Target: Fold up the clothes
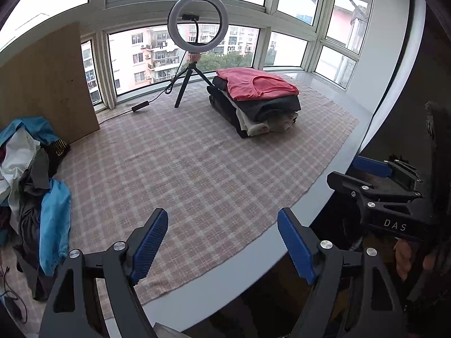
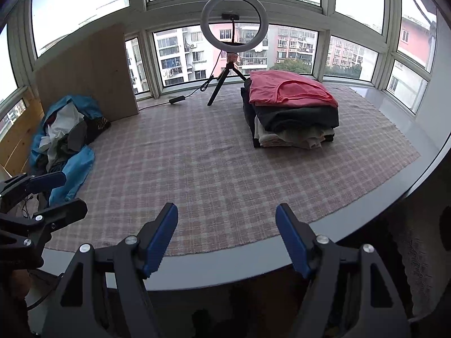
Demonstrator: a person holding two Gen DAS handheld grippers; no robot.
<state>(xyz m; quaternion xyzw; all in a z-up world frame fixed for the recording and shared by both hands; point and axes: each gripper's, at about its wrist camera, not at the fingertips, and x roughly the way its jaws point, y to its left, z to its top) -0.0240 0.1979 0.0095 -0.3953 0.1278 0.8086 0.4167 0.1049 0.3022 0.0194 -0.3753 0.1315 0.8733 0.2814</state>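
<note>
The checked cloth (image 2: 225, 169) spreads bare ahead of both claws, so this looks like the gap between garments. Far ahead and to the right of them sits the folded stack (image 2: 293, 109), a red top uppermost; the unfolded heap (image 1: 31, 186) lies just left of the left gripper (image 1: 222, 242). Left gripper and right gripper (image 2: 227, 239) both stand apart, holding nothing. Next, probably, a reach left to draw one piece from the heap.

One folded stack (image 2: 293, 112), one unfolded heap (image 2: 64, 135), one ring light (image 2: 234, 19), one checked cloth (image 2: 225, 174)
</note>
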